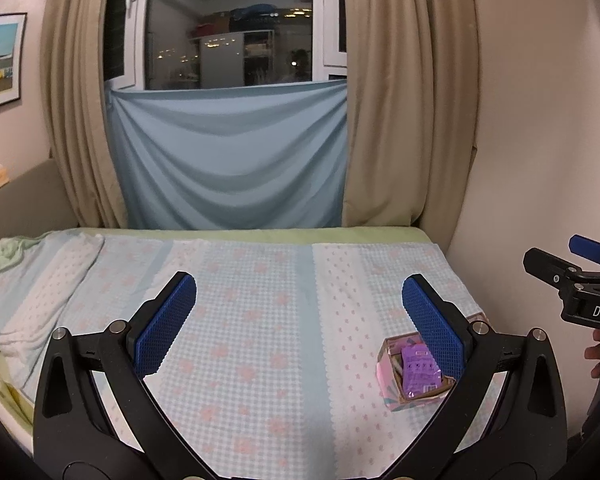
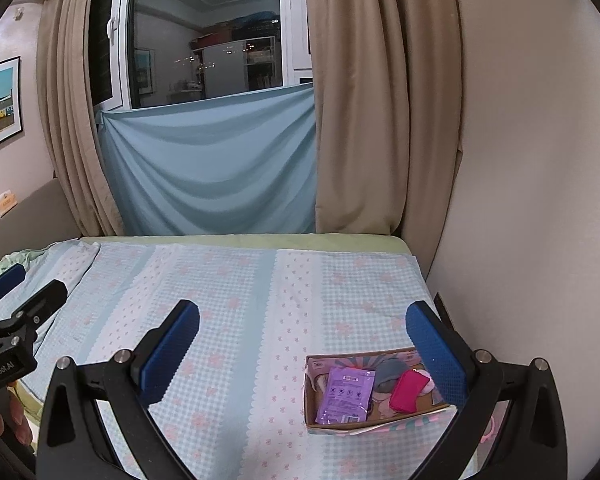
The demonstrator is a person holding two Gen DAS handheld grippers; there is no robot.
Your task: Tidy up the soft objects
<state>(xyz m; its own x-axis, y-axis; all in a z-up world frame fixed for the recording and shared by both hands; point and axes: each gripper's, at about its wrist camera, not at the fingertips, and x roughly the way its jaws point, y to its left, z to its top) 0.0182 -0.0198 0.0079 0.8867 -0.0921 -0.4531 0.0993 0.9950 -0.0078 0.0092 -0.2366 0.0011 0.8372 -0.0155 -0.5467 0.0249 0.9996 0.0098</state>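
A small pink cardboard box (image 2: pixel 340 430) sits on the bed near the right wall. In it lie a purple packet (image 2: pixel 344 394), a magenta soft pouch (image 2: pixel 408 390) and a grey-blue soft item (image 2: pixel 388 374). The box also shows in the left wrist view (image 1: pixel 388 376) with the purple packet (image 1: pixel 420 368). My right gripper (image 2: pixel 302 340) is open and empty, held above the bed just behind the box. My left gripper (image 1: pixel 298 312) is open and empty over the middle of the bed, its right finger in front of the box.
The bed has a blue-and-pink checked cover (image 1: pixel 260 340). A rumpled green cloth (image 1: pixel 4 254) lies at its far left. A wall (image 2: pixel 520 200) runs along the right. Beige curtains (image 2: pixel 380 120) and a blue sheet (image 2: pixel 212 168) hang behind the bed.
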